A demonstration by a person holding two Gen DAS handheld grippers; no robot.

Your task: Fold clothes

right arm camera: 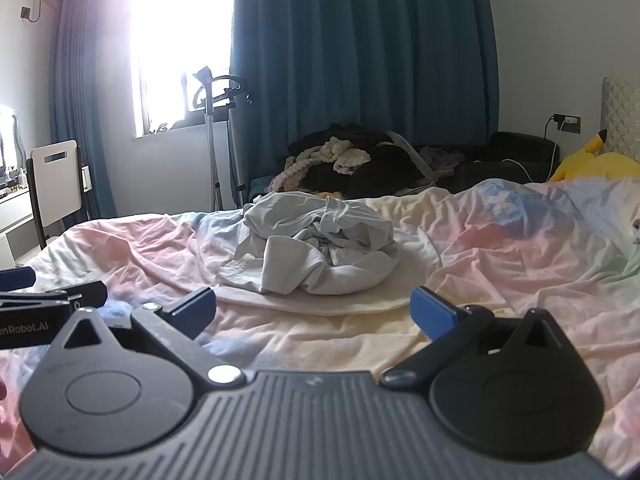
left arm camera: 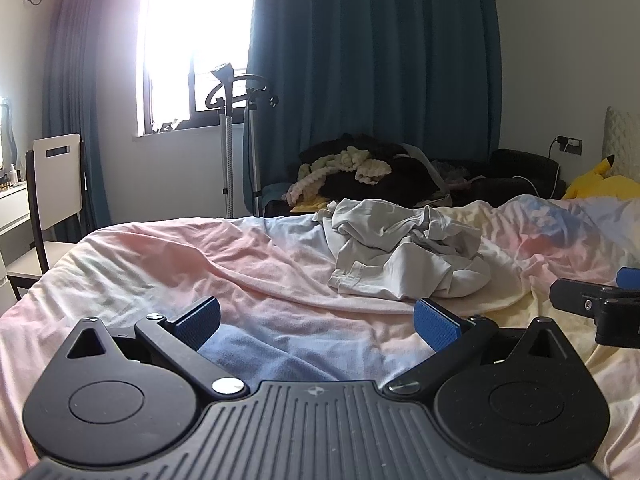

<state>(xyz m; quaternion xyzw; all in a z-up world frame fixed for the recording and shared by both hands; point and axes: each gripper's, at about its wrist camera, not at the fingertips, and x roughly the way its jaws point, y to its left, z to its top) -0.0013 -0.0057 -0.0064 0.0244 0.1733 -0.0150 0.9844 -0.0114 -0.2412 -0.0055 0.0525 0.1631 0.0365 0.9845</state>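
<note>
Both hand-held grippers, left hand-held gripper and right hand-held gripper, hover open and empty above the bed, near a crumpled white garment.

1. A crumpled garment is lying on the bed, ahead of both grippers.
2. The left gripper is hovering beside the right gripper.
3. A clothes pile is sitting behind the bed.
4. A chair is standing left of the bed, with a garment steamer behind it.
</note>
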